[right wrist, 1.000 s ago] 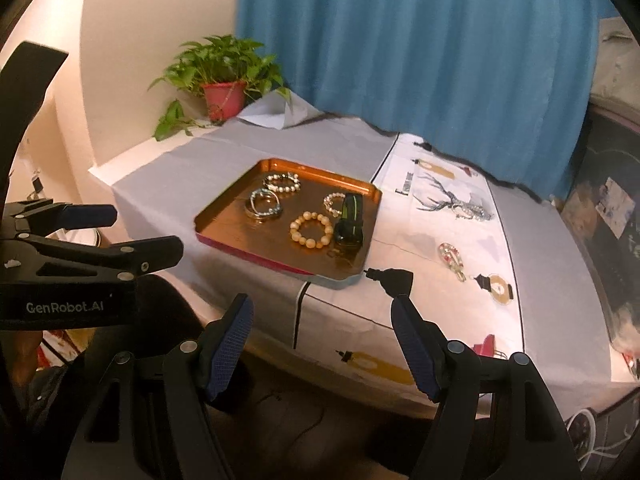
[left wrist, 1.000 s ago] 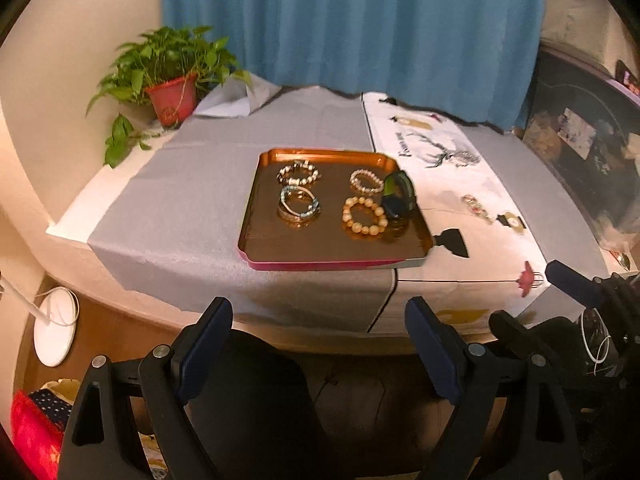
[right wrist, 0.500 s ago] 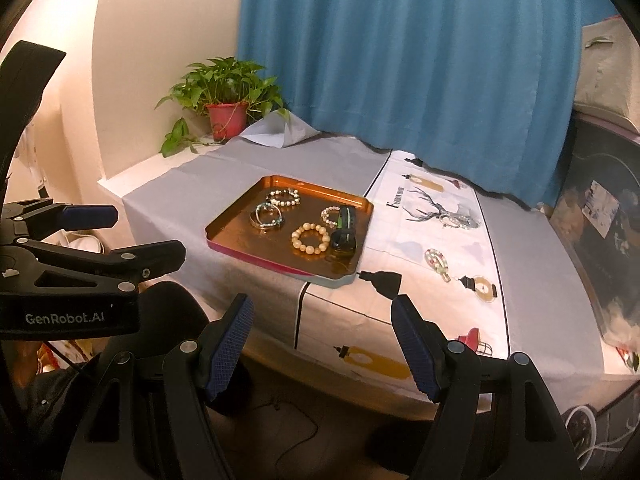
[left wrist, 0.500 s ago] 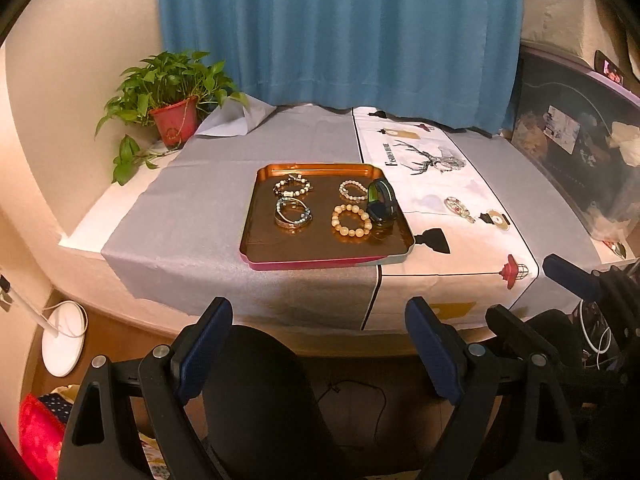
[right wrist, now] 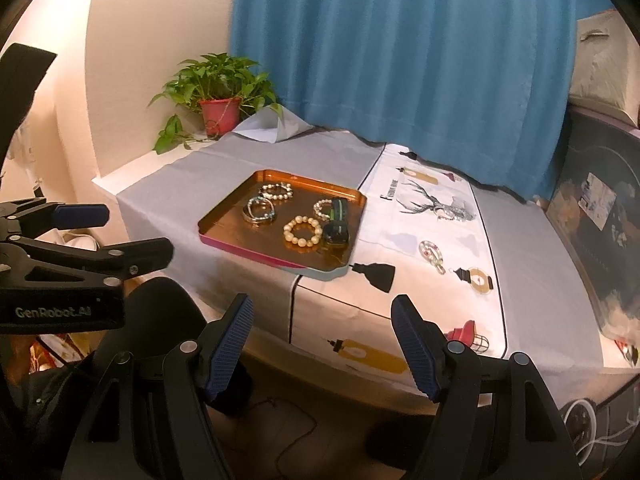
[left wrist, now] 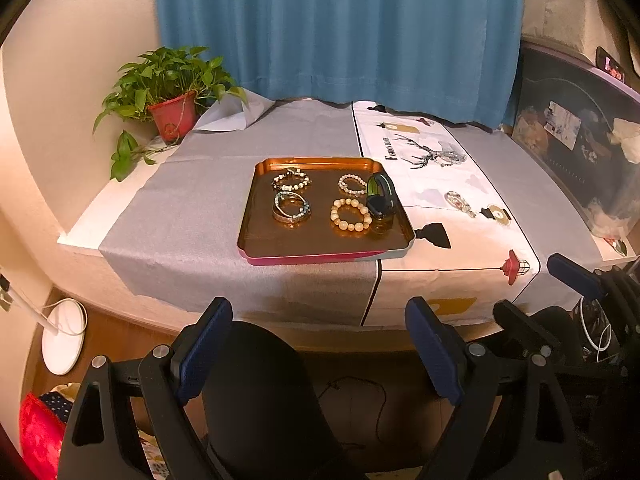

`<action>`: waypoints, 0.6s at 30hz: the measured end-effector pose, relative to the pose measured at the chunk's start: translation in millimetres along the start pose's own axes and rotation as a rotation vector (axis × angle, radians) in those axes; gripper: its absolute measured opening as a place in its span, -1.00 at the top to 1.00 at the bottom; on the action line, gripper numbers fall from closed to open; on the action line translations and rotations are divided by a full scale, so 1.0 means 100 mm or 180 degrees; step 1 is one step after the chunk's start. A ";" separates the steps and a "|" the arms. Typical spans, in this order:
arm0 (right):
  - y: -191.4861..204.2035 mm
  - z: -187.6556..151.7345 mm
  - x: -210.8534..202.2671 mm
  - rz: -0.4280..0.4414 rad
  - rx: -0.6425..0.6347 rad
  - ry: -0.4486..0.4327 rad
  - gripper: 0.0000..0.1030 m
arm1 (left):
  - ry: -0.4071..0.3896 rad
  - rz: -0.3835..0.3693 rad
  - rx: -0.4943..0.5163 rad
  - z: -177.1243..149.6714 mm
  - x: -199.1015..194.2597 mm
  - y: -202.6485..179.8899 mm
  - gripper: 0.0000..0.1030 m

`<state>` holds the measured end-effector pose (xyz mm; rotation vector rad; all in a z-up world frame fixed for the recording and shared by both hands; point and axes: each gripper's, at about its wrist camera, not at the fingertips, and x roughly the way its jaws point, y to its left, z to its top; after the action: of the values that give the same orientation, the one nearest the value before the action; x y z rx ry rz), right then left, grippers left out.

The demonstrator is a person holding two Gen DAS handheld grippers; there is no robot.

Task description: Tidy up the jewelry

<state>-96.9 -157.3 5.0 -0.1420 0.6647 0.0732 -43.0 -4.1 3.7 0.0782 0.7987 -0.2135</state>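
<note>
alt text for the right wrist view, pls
A copper tray holding four bracelets and a black-green band sits on a cloth-covered table, ahead of the open, empty right hand-held gripper. The left hand-held gripper shows at left; a potted plant stands behind.

tray [left wrist: 256,208]: copper, flat on cloth | bracelets [left wrist: 350,216]: five inside

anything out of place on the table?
Yes: one chain-like trinket lies on the white printed cloth, right of the copper tray, apart from the bracelets in it. The grey cloth's far corner is folded up by the plant.
</note>
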 end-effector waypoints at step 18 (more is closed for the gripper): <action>-1.49 0.10 1.55 -0.0634 0.0614 0.0550 -0.47 | 0.0360 0.0066 0.0001 0.25 0.63 -0.01 -0.67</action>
<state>48.3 -299.1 -67.2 -0.0281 0.8226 -0.1963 17.5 -18.9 -24.1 0.0994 0.9100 -0.1907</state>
